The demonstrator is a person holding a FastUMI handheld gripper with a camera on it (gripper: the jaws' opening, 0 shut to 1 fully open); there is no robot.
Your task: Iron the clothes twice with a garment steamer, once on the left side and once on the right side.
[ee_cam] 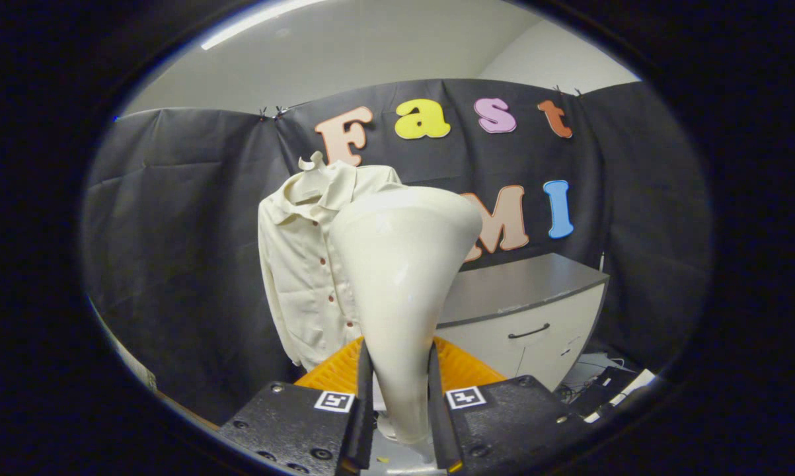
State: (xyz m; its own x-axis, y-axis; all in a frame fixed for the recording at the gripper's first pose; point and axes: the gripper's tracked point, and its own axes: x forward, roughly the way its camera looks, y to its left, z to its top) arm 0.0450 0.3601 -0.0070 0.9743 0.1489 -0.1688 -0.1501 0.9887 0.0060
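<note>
cream steamer head [404,264] clamped between jaws of gripper [400,403], raised w/ nozzle facing shirt [304,264] hanging beyond, not touching. judged: grasp done; left and right passes both outstanding.

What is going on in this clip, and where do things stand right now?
A handheld gripper has its fingers shut on the narrow handle of a cream plastic garment steamer, whose wide head points up and forward. Beyond it, a cream button-up shirt hangs in front of the booth's black cloth wall. The steamer head looks held short of the shirt, so no pass appears under way at this moment. A grey-topped white cabinet stands to the shirt's right.
</note>
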